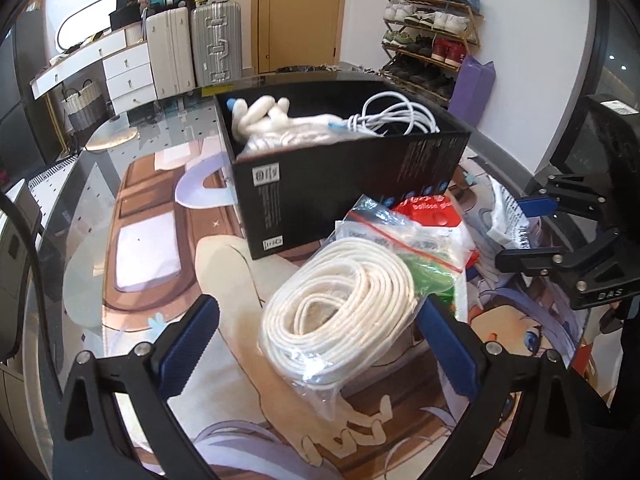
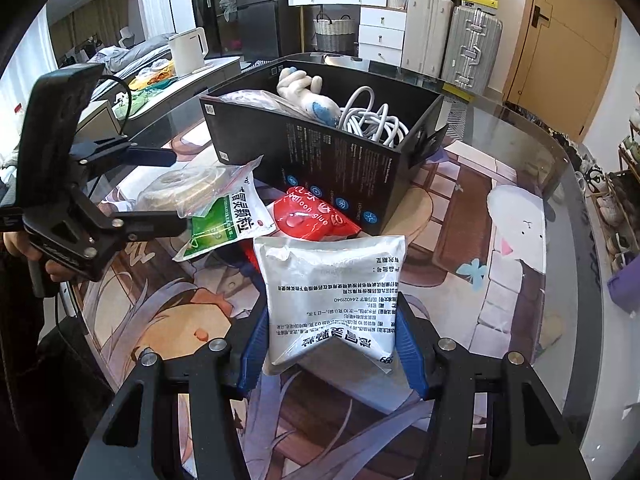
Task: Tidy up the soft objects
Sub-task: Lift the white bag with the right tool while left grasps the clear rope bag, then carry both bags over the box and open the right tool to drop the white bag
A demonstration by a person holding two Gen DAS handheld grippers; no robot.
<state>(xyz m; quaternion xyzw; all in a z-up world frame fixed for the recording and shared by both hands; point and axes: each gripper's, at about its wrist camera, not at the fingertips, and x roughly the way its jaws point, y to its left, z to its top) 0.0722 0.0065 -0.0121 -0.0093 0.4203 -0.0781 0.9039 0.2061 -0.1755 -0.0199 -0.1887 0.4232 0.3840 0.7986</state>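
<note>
silver pouch (image 2: 330, 300) pinched upright in right gripper (image 2: 330, 344), jaws angled down.

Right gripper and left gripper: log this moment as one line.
right gripper: shut on silver pouch | left gripper: open around bagged rope coil | black box: holds plush, white cable

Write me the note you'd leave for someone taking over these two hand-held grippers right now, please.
Right gripper: shut on the silver sachet, lifted in front of the black box.
Left gripper: open, jaws either side of the bagged white rope coil, not squeezing it.
Done: plush toy and white cable are in the box.
Left: silver sachet, rope coil, green sachet and red balloon-glue pack, the last three lying on the table in front of the box.
</note>
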